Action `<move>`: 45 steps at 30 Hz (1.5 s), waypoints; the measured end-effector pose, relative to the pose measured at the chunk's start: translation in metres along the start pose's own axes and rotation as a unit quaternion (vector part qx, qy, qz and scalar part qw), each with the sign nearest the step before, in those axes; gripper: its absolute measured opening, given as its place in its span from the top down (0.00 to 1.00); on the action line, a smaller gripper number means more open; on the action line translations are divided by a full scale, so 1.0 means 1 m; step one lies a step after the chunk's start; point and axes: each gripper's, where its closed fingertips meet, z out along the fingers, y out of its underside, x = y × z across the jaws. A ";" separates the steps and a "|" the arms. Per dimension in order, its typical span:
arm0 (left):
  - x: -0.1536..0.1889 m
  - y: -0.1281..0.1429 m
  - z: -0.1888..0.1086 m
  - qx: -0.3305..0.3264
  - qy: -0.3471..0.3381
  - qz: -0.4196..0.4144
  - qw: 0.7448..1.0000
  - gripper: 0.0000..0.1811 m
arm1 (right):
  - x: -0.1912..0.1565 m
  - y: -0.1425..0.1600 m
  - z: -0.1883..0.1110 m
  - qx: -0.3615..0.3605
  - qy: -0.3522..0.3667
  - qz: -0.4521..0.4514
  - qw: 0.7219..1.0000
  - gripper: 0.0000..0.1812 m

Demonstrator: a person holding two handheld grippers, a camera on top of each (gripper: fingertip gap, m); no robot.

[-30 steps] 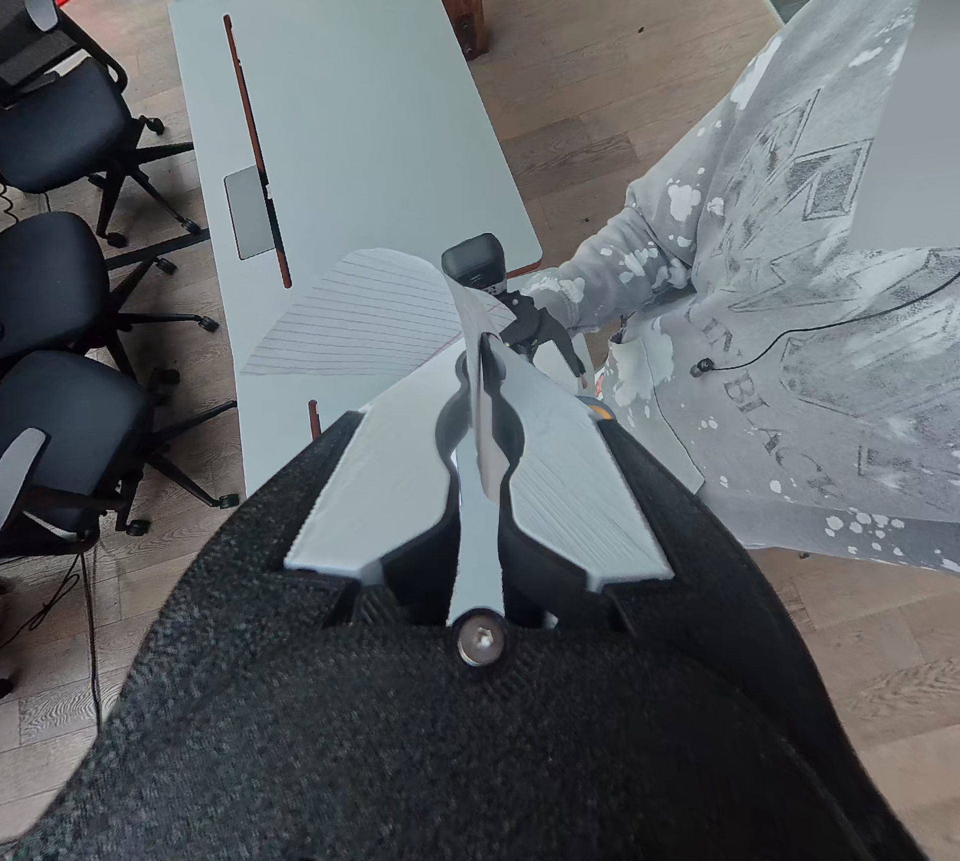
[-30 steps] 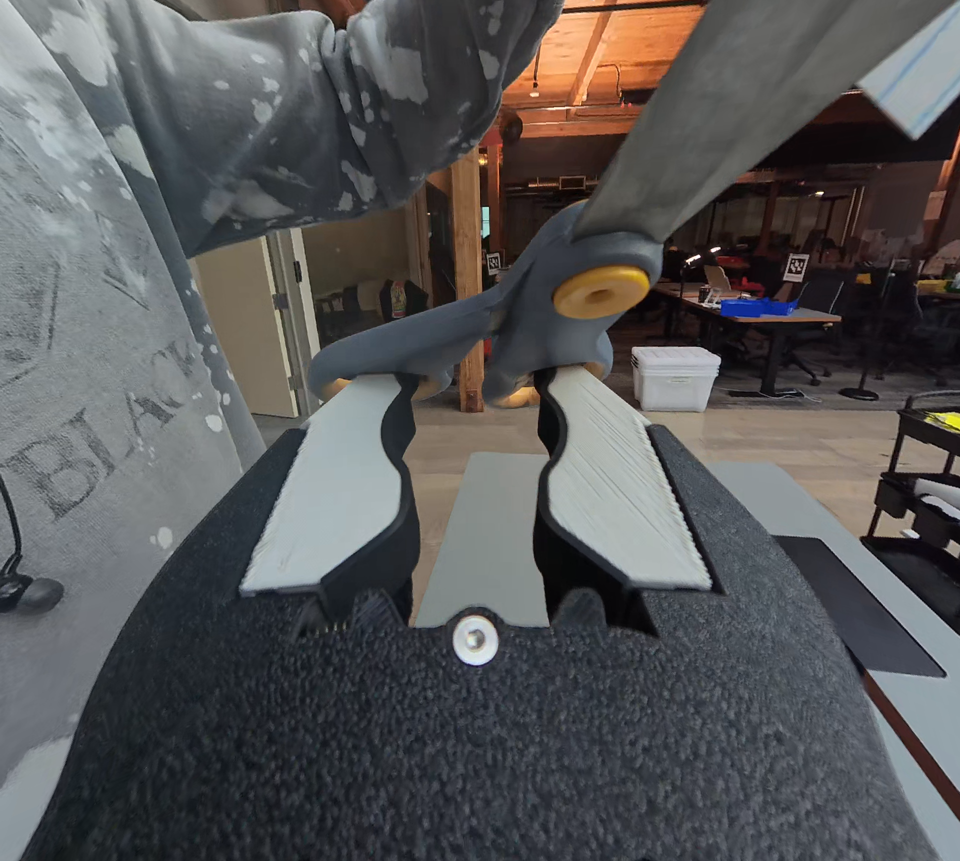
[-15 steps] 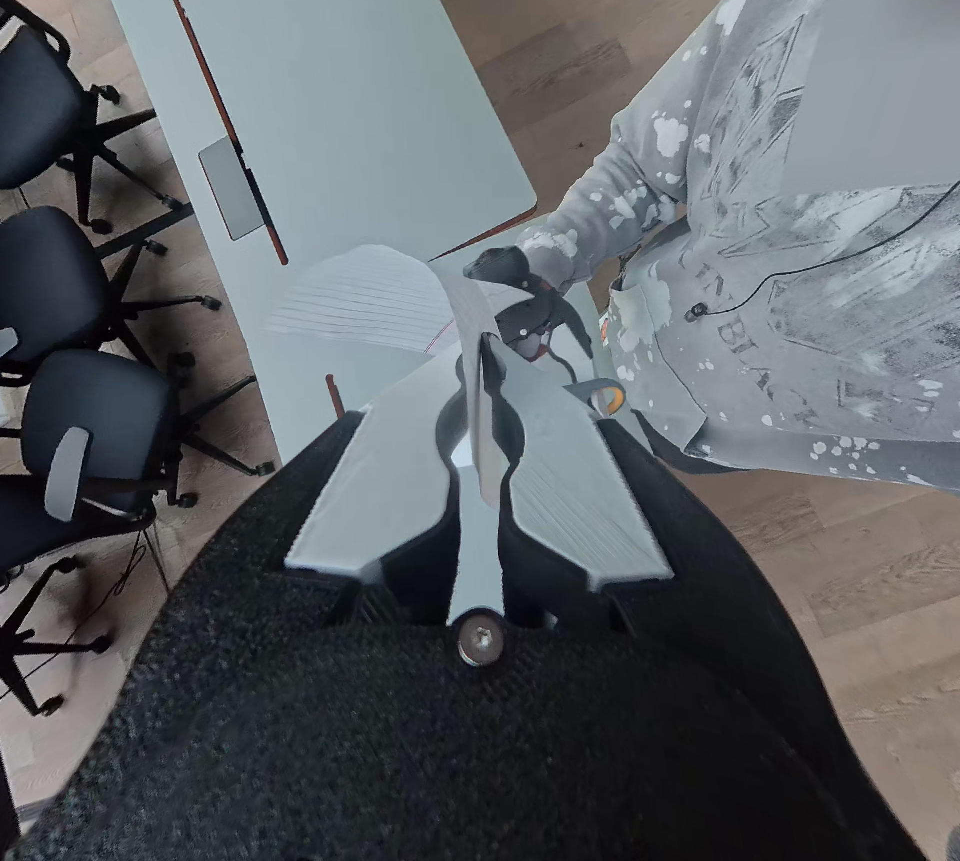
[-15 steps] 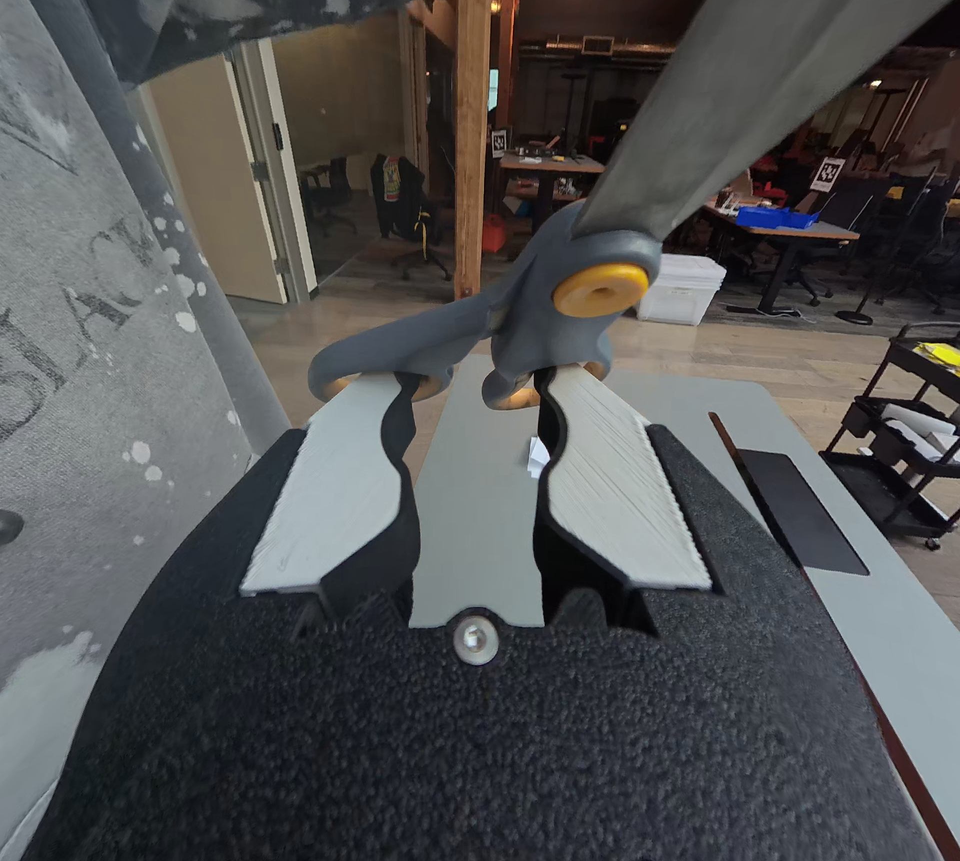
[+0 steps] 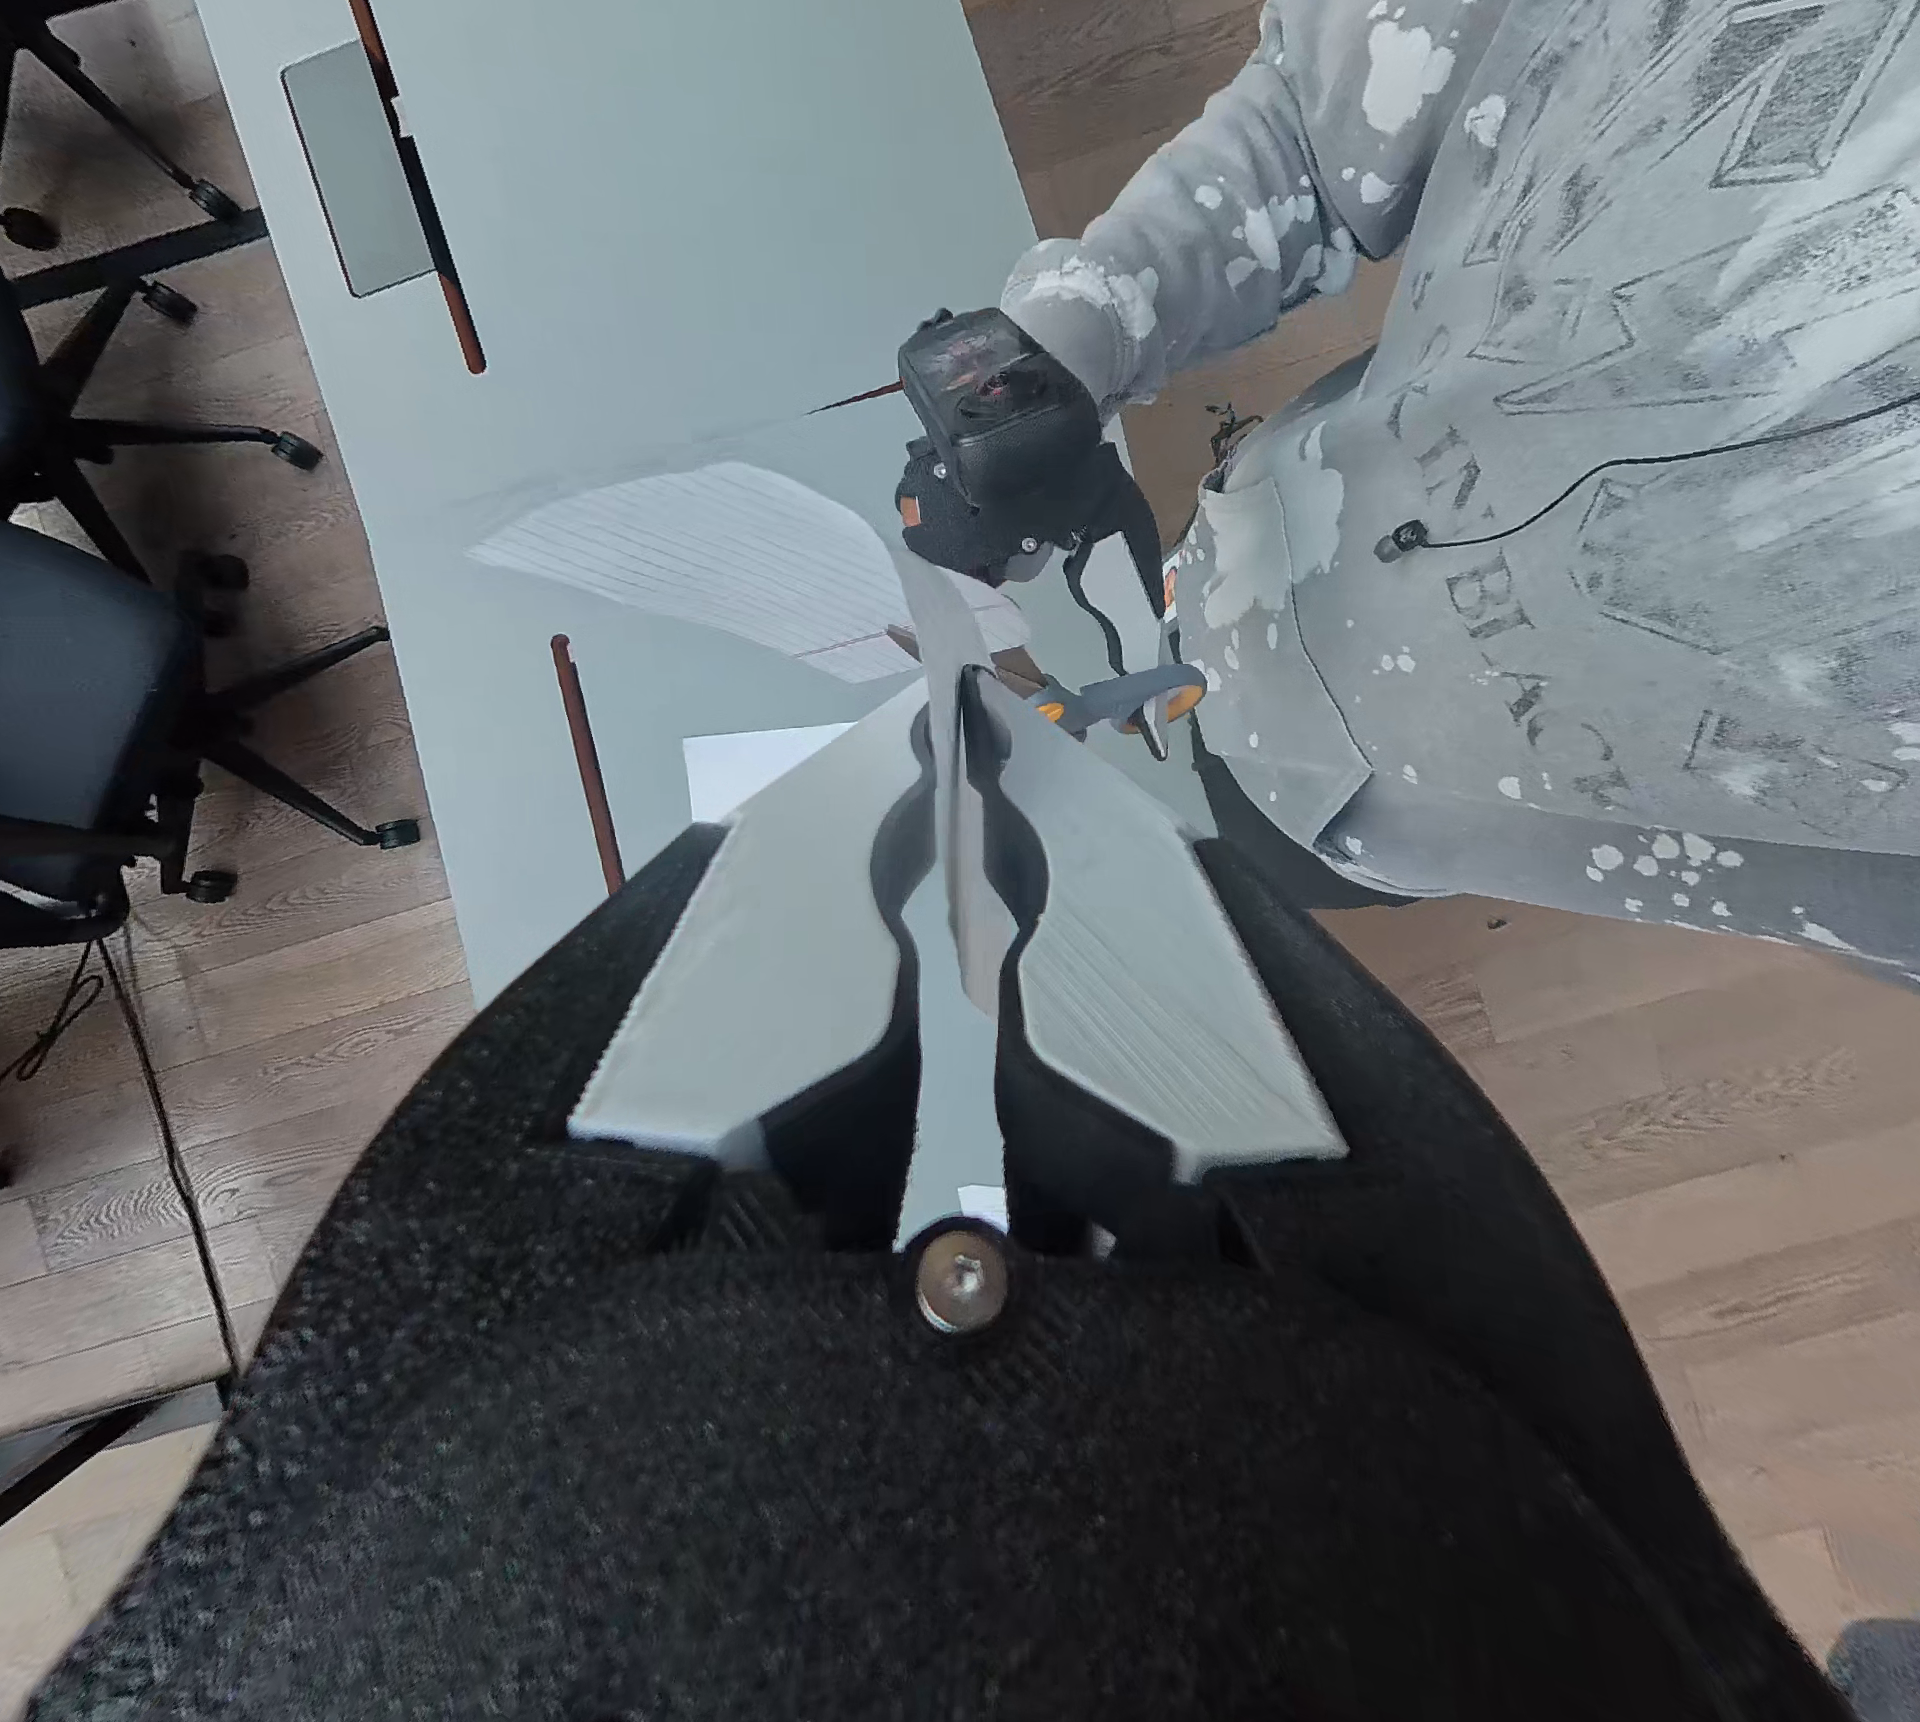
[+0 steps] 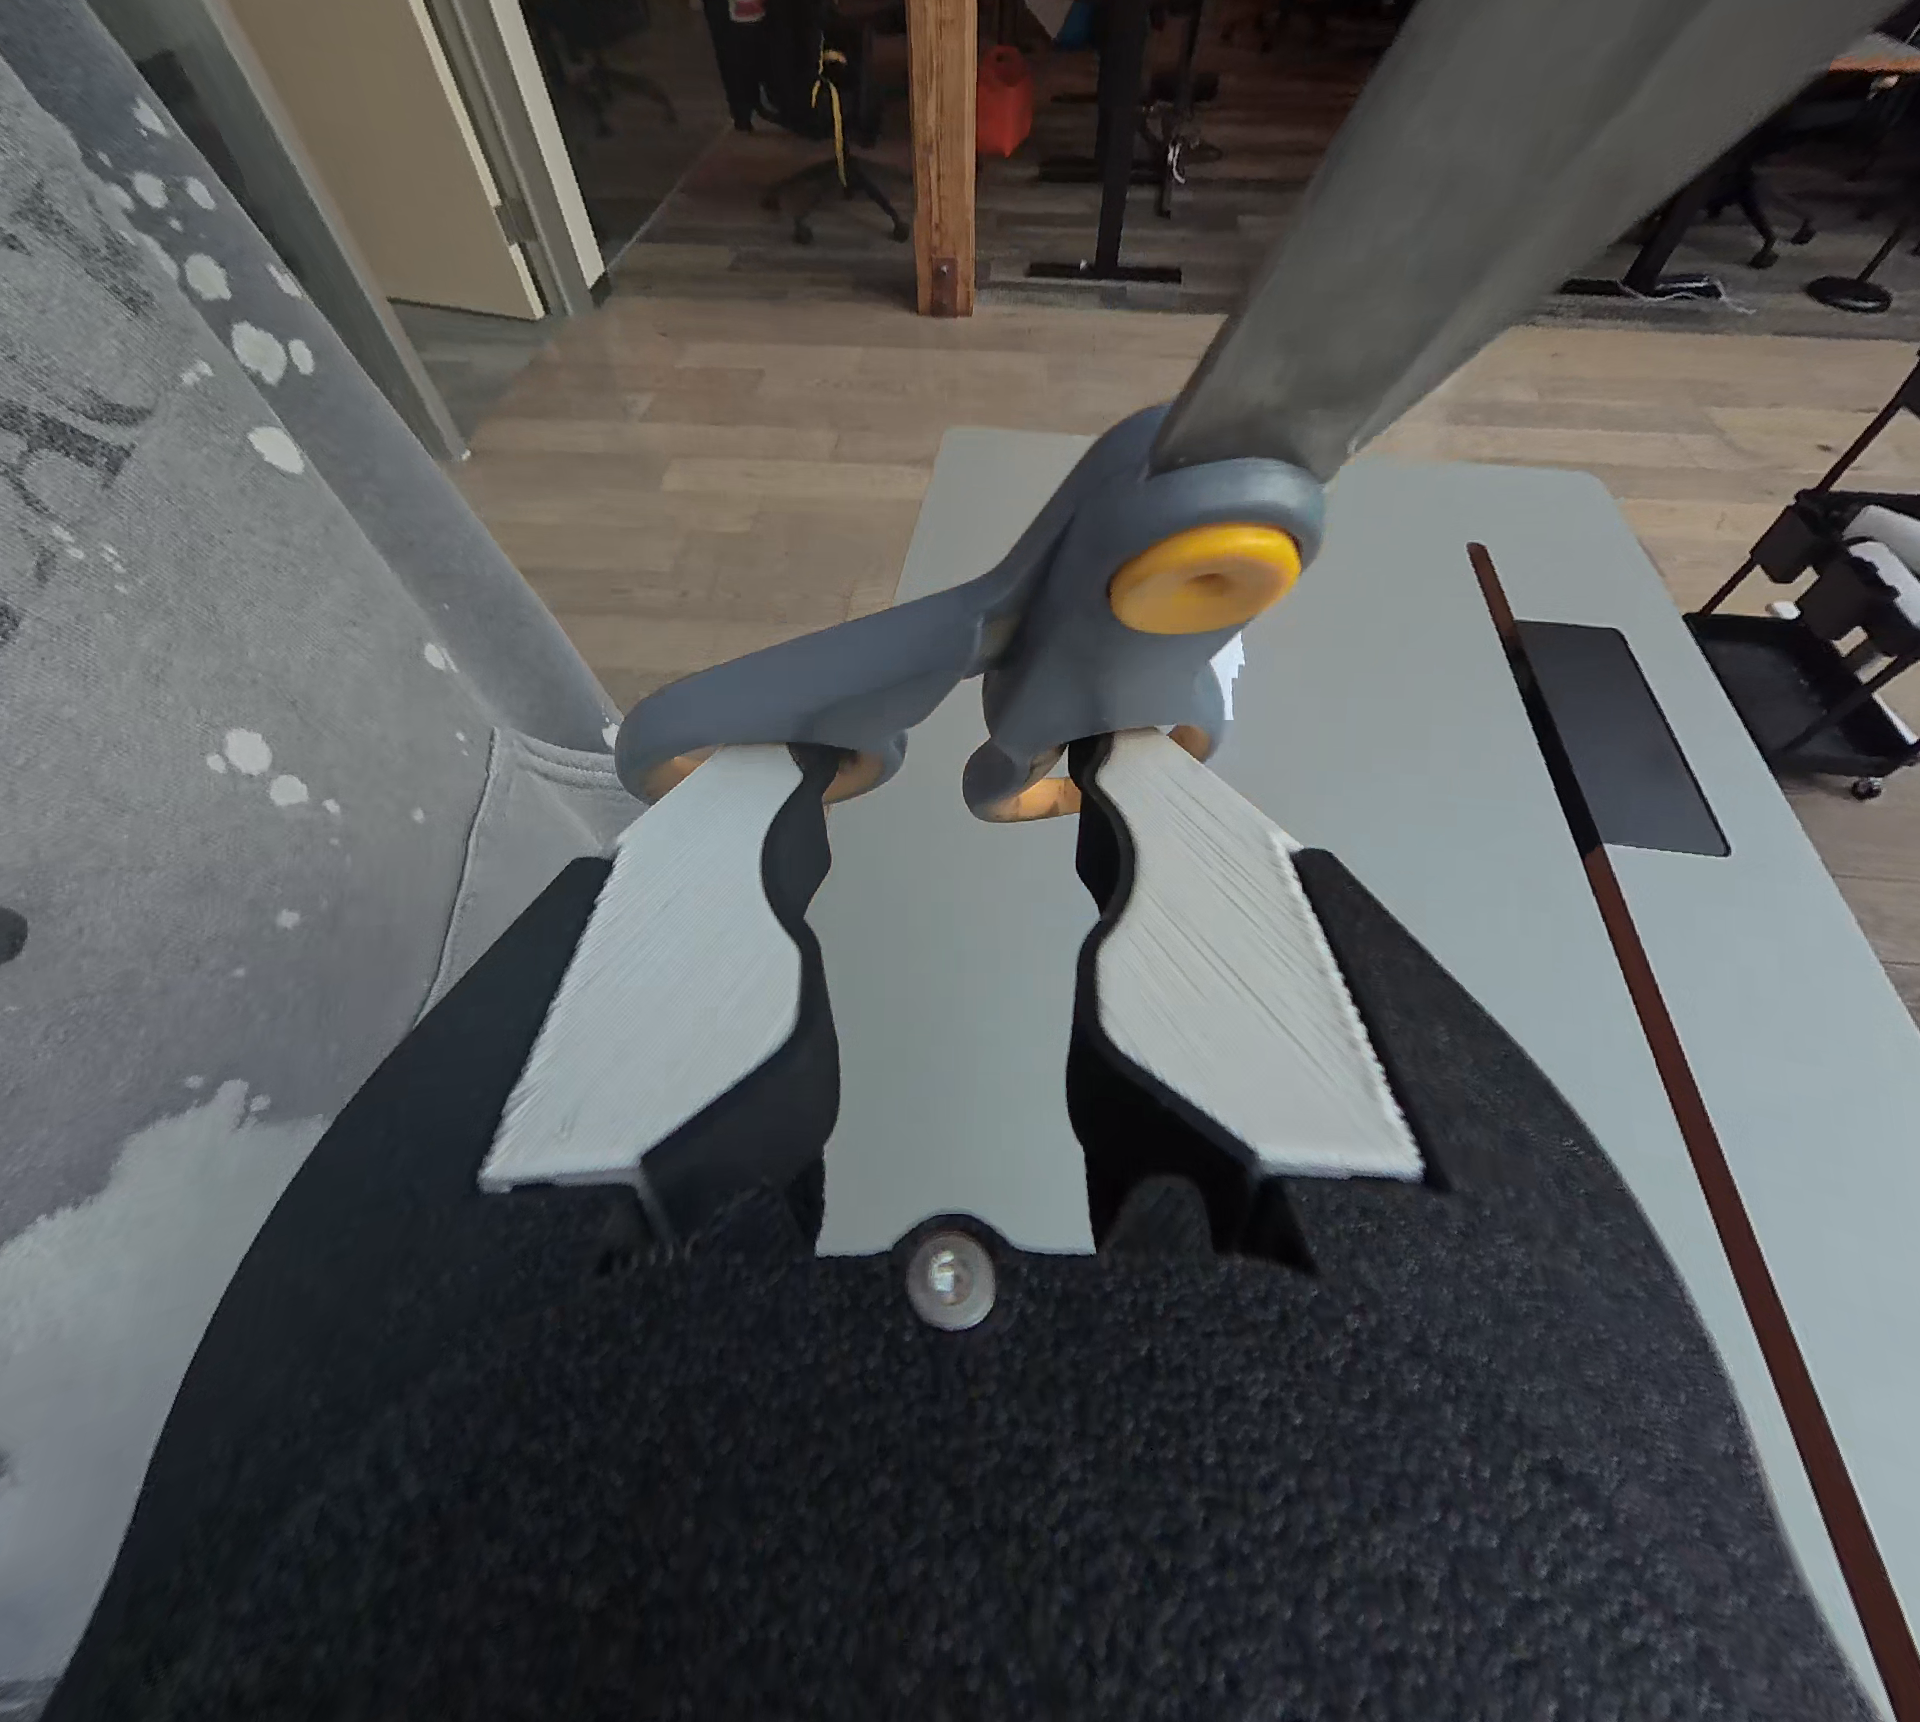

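My left gripper (image 5: 951, 685) is shut on a sheet of lined white paper (image 5: 727, 571), which curls up and away to the left above the grey table (image 5: 644, 114). My right gripper (image 6: 935, 758) has one finger in each handle loop of grey scissors (image 6: 1081, 633) with an orange pivot. Their grey blade (image 6: 1455, 166) points up and to the right. In the left wrist view the right gripper (image 5: 997, 446) and the scissors (image 5: 1122, 701) sit just beyond the held edge of the paper. The blade tips are out of view.
A person's grey spattered sweatshirt (image 5: 1558, 322) fills the right side. Black office chairs (image 5: 83, 685) stand left of the table. A plain white sheet (image 5: 758, 768) lies on the table. A wooden post (image 6: 940, 62) and a black cart (image 6: 1829, 633) stand beyond.
The right wrist view has tipped down from the ceiling to the table, and the paper edges at its top are gone. The left gripper keeps its pinch on the paper.
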 end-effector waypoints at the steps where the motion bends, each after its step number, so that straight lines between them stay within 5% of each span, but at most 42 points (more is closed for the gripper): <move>1: 0.000 0.004 0.002 -0.004 0.001 -0.004 1.000 1.00 | -0.002 0.001 0.000 -0.007 -0.003 -0.005 1.000 0.76; 18: 0.022 0.043 0.034 -0.040 0.064 -0.064 0.995 1.00 | -0.009 -0.011 0.006 -0.016 -0.028 -0.017 0.999 0.72; 45: 0.030 0.059 0.048 -0.006 0.172 -0.174 0.970 1.00 | 0.013 0.023 0.027 -0.106 0.045 -0.069 0.991 0.71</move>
